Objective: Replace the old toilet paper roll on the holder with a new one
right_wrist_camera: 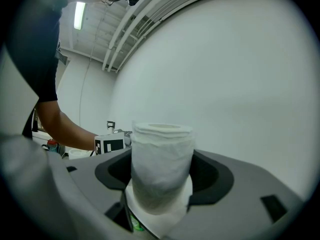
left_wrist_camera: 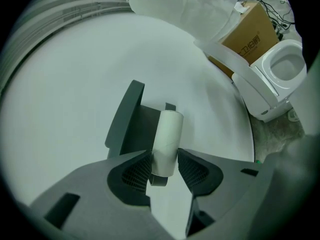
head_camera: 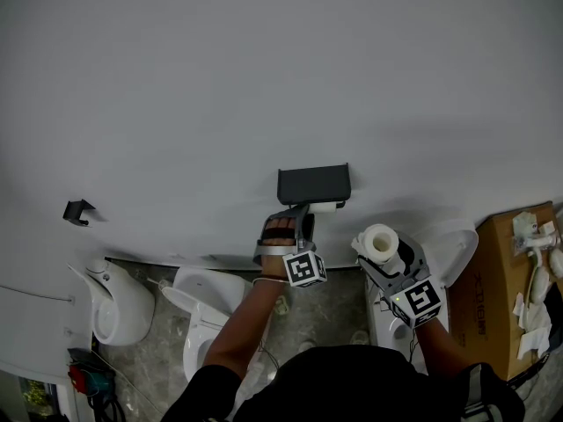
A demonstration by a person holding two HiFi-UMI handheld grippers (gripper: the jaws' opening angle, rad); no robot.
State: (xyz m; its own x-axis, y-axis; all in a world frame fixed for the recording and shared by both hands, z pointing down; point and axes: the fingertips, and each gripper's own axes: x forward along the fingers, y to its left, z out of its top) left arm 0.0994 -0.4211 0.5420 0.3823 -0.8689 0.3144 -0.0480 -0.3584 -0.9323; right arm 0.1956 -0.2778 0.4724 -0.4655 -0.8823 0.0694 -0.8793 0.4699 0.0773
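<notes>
A dark grey holder is fixed to the white wall, and the old roll, a bare cardboard tube, hangs on it. In the left gripper view the tube stands on the holder, with the tip of the holder's arm showing below it. My left gripper reaches up to the holder, and its pads lie against both sides of the tube's lower end. To the right, away from the holder, my right gripper is shut on the new white roll, which stands upright between its fingers.
White toilets stand on the floor below: one under my left arm, another at the right. A urinal-like fixture is at the left. A cardboard box sits at the right. A small black bracket is on the wall.
</notes>
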